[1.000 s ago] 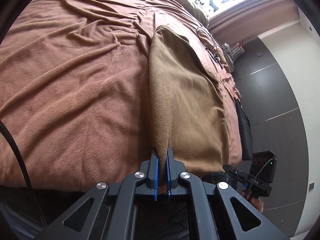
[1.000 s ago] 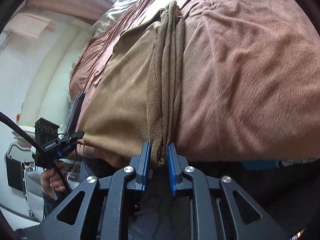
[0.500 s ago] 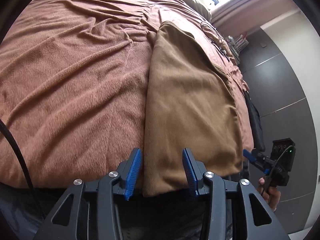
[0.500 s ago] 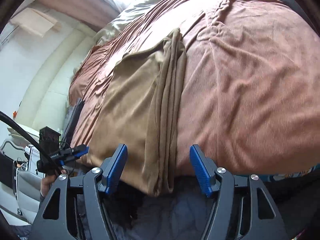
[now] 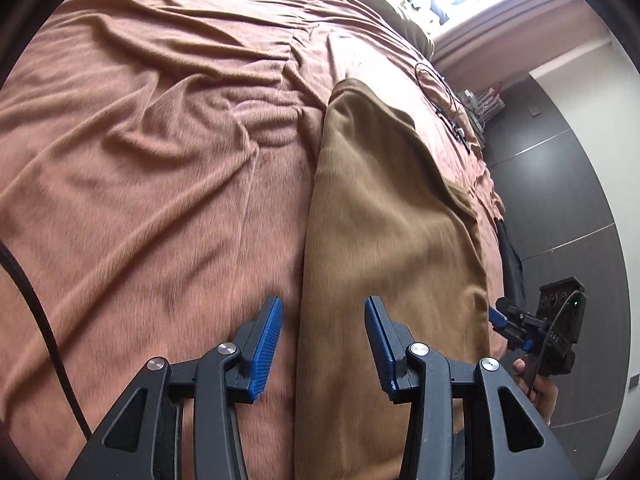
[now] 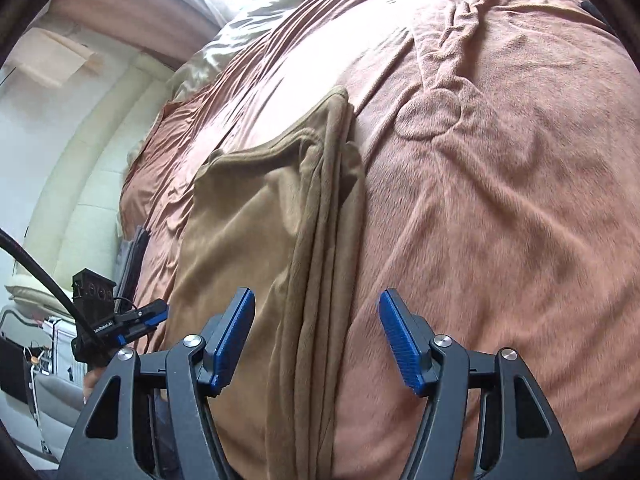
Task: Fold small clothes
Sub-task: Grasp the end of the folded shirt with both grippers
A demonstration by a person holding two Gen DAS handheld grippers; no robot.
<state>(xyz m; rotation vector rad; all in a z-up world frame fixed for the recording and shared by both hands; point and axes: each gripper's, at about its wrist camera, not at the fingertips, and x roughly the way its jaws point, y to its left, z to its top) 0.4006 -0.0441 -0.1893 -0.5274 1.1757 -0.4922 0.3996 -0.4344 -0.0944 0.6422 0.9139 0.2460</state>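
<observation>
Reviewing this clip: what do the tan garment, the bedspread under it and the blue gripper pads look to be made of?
Tan garment: soft fleece or velour by the look, matte with a short nap; its stacked edges drape limply.
Bedspread: plush pinkish-brown pile fabric, likely fleece; brushed fibres and soft wrinkles show.
Blue pads of the left gripper: probably rubber or moulded plastic, finely ribbed, on black, seemingly plastic arms with metal pins.

I see a plain tan-brown folded cloth [image 5: 384,216], rust-pink fuzzy bedspread [image 5: 160,160], blue ribbed pads [image 6: 236,340] on black gripper arms, coiled black cable [image 5: 434,82].
</observation>
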